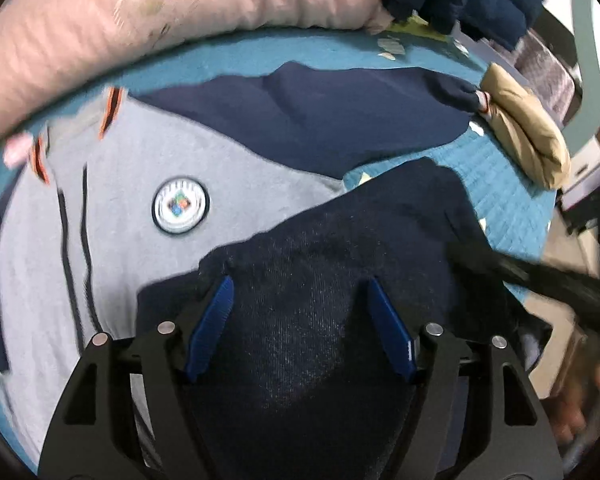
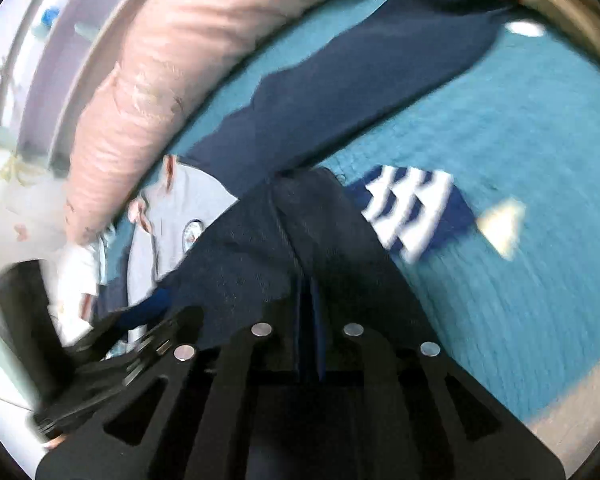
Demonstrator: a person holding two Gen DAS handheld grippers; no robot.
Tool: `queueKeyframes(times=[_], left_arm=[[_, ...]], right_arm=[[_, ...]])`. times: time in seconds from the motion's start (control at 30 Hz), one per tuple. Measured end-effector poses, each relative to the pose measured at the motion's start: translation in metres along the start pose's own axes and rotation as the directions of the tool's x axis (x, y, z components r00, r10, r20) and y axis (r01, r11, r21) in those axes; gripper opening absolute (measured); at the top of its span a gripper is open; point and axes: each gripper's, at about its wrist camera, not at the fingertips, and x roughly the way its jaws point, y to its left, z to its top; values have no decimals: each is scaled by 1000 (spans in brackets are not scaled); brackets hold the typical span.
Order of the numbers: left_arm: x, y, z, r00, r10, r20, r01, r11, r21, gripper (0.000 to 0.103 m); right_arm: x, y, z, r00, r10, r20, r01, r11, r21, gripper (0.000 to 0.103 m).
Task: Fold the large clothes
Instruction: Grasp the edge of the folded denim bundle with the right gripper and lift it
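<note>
While your right gripper pinches a fold of the dark navy sleeve with its jaws pressed together, your left gripper hovers spread, gripping nothing (the nearer tool), above that same cloth draped over the grey sweatshirt on the teal bed, its other sleeve running toward the far corner.

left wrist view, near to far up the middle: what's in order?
left gripper → dark navy fabric between its fingers → grey jacket panel → navy sleeve → teal bedcover → pink bolster
</note>
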Motion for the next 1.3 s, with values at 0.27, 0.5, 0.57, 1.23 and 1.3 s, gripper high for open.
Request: queueKeyframes(times=[0.27, 0.5, 0.57, 1.23, 1.3], left_arm=[[12, -3, 12, 999, 28, -31, -27, 999, 31, 73], [14, -4, 16, 998, 42, -41, -40, 998, 42, 74], [15, -4, 17, 998, 43, -44, -41, 998, 44, 74], [10, -7, 19, 999, 44, -26, -43, 997, 69, 75], [0, -6, 20, 1000, 16, -5, -15, 998, 66, 75]], right_arm=[[-103, -30, -192, 969, 163, 185, -229, 875, 427, 71], [-49, -54, -273, 912, 336, 235, -381, 485, 787, 79], [-39, -50, -276, 902, 359, 241, -398, 469, 789, 84], [-1, -86, -216, 865, 437, 246, -468, 526, 710, 81], [-18, -81, -206, 887, 414, 205, -438, 614, 656, 67]])
